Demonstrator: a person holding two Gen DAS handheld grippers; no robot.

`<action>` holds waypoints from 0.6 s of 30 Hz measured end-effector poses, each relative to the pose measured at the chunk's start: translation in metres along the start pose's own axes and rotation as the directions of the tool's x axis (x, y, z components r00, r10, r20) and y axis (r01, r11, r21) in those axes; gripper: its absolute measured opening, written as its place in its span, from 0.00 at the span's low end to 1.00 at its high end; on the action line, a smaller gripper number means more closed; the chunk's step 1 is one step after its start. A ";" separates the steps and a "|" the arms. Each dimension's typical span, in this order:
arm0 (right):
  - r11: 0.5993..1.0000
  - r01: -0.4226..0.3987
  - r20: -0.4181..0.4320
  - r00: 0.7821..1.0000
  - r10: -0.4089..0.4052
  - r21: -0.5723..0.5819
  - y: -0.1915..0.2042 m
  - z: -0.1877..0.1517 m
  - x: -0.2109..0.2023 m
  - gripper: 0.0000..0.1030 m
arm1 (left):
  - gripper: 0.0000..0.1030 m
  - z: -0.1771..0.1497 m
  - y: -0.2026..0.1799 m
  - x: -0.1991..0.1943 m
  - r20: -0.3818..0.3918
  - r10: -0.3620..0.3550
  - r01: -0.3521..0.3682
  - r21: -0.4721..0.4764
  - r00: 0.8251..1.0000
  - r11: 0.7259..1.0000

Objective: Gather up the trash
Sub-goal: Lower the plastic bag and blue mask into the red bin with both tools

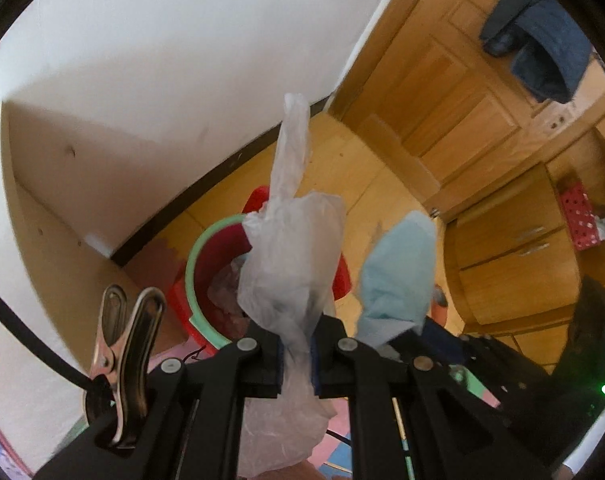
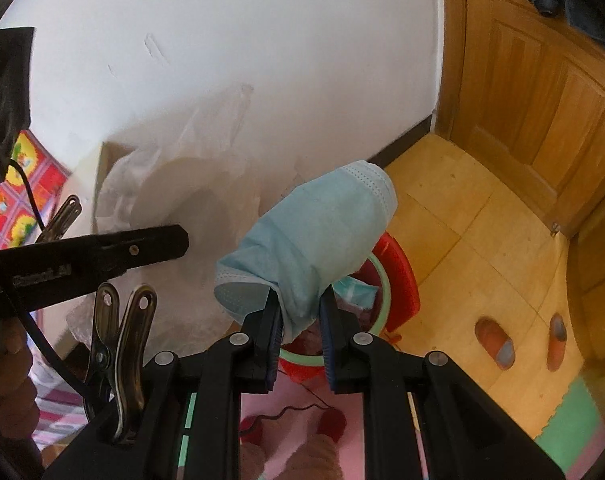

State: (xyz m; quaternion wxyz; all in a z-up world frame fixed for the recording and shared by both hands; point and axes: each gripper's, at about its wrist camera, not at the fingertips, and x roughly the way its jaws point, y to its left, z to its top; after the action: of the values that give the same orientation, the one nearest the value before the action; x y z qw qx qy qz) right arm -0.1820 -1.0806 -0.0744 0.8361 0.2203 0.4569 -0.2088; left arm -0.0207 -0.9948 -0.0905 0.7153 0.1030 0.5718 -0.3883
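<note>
the left gripper (image 1: 296, 354) is clenched on a crumpled clear plastic bag (image 1: 292, 256), its blue-padded fingers (image 1: 276, 364) pinching the bag at a narrow waist so that most of the film billows up beyond the tips, with one long twisted tail (image 1: 292, 140) rising above it and the rest of the bag hanging back between the black finger arms. the right gripper (image 2: 300, 328) is grasping a light blue face mask (image 2: 314, 236); the mask's lower end is squeezed between the pads (image 2: 274, 332) and the rest of it stands out past the tips, folded over, with its stitched white edge at the top. in the left wrist view the same mask (image 1: 398, 272) shows just to the right of the bag, the two apart but near each other. below both grippers, on the wooden floor (image 2: 462, 216), stands a red bin (image 1: 202, 280) with a pale green rim (image 1: 192, 260), set close to the white wall (image 1: 162, 60) and its dark baseboard; crumpled pinkish and pale scraps lie inside it, and in the right wrist view a bit of blue and white litter (image 2: 356, 290) shows in its mouth just beyond the mask. both held items hang over or just in front of the bin's opening; neither touches it as far as can be told. a wooden door (image 2: 542, 100) closes the right side of the room, with a dark jacket (image 1: 542, 48) hanging on it. two slippers (image 2: 494, 340) lie on the floor to the right, beside a green and pink foam mat (image 2: 574, 412). a metal spring clip (image 1: 126, 352) is fixed to the left gripper's body, holding a black cable.
</note>
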 end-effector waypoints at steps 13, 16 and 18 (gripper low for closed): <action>1.000 -0.008 -0.102 0.995 0.008 -0.007 -0.035 -0.013 0.064 0.18 | 0.09 0.001 0.026 0.121 -0.062 0.037 -0.041 -0.060 0.997 0.997; 1.000 -0.011 -0.118 0.993 0.010 -0.002 -0.040 -0.014 0.074 0.18 | 0.09 0.001 0.028 0.135 -0.064 0.037 -0.041 -0.066 0.997 0.997; 1.000 -0.014 -0.128 0.992 0.014 0.002 -0.041 -0.014 0.080 0.18 | 0.09 0.002 0.031 0.144 -0.066 0.038 -0.042 -0.070 0.997 0.997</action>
State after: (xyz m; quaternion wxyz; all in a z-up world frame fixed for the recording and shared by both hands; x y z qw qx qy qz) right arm -0.1745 -1.1178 -0.1569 0.8065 0.2369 0.5077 -0.1888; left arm 0.0079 -1.0375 -0.2285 0.7072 0.1013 0.6061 -0.3496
